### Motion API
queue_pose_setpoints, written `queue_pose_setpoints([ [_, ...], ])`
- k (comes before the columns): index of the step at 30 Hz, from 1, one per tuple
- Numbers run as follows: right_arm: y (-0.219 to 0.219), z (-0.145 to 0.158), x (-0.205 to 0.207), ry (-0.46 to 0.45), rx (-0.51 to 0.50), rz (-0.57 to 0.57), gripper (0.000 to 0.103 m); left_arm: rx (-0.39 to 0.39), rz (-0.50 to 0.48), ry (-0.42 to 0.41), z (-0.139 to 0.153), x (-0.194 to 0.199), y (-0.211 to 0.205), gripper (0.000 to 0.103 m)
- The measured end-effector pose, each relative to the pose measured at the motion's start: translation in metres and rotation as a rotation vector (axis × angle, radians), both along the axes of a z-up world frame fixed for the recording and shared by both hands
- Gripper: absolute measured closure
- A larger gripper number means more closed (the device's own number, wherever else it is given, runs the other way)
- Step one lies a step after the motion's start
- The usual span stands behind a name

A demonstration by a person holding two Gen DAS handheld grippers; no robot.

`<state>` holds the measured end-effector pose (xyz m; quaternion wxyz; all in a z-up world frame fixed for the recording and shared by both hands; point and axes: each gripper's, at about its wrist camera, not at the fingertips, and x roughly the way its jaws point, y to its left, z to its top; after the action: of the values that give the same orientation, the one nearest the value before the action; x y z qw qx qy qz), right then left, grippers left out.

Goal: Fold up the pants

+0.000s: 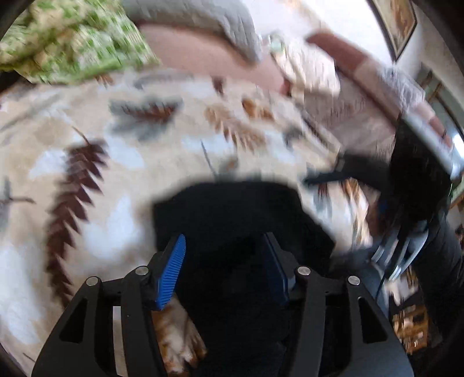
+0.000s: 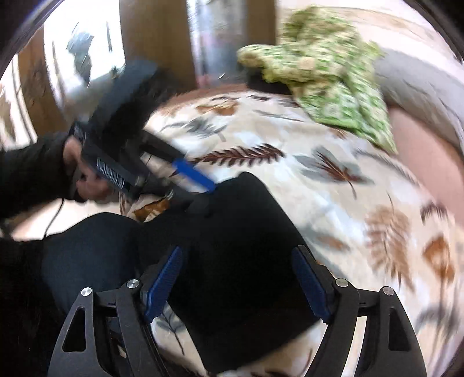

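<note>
The black pants (image 2: 246,261) lie folded into a compact dark block on the leaf-patterned bed cover (image 2: 333,179). In the left wrist view they (image 1: 232,214) fill the space in front of my left gripper (image 1: 224,246), whose blue pads (image 1: 171,269) stand apart, open, over the cloth. My right gripper (image 2: 237,261) is open too, its pads (image 2: 162,281) wide apart just above the near part of the pants. The left gripper also shows in the right wrist view (image 2: 203,185), its tips at the far left edge of the pants. Both views are motion-blurred.
A green patterned cloth (image 2: 327,66) lies bunched at the far side of the bed, also in the left wrist view (image 1: 72,40). A grey pillow (image 1: 203,23) and a pink one (image 1: 203,55) lie at the head. A framed picture (image 1: 397,23) hangs on the wall.
</note>
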<state>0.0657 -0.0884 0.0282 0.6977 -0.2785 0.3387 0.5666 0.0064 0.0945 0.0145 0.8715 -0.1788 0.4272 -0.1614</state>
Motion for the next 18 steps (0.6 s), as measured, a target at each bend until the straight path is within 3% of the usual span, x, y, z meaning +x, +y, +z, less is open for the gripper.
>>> queue_pose_setpoints([
  [3, 0.025, -0.018, 0.002, 0.022, -0.055, 0.018, 0.025, -0.103, 0.043, -0.026, 0.011, 0.005, 0.012, 0.05],
  [5, 0.034, -0.05, 0.003, 0.053, -0.155, 0.005, 0.023, -0.129, 0.033, 0.002, 0.005, 0.016, 0.008, 0.05],
  [9, 0.022, -0.056, 0.006, 0.068, -0.114, -0.023, 0.02, -0.075, 0.037, 0.167, -0.046, 0.045, 0.001, 0.051],
  [12, 0.021, -0.058, 0.008, 0.068, -0.106, -0.048, 0.02, -0.175, 0.043, 0.165, -0.058, 0.05, 0.015, 0.051],
  [16, 0.018, -0.059, 0.007, 0.07, -0.084, -0.055, 0.02, -0.128, 0.021, 0.138, -0.047, 0.043, 0.012, 0.052],
  [18, 0.012, -0.056, 0.003, 0.064, -0.075, -0.056, 0.018, -0.098, 0.076, 0.1, -0.031, 0.035, 0.019, 0.053],
])
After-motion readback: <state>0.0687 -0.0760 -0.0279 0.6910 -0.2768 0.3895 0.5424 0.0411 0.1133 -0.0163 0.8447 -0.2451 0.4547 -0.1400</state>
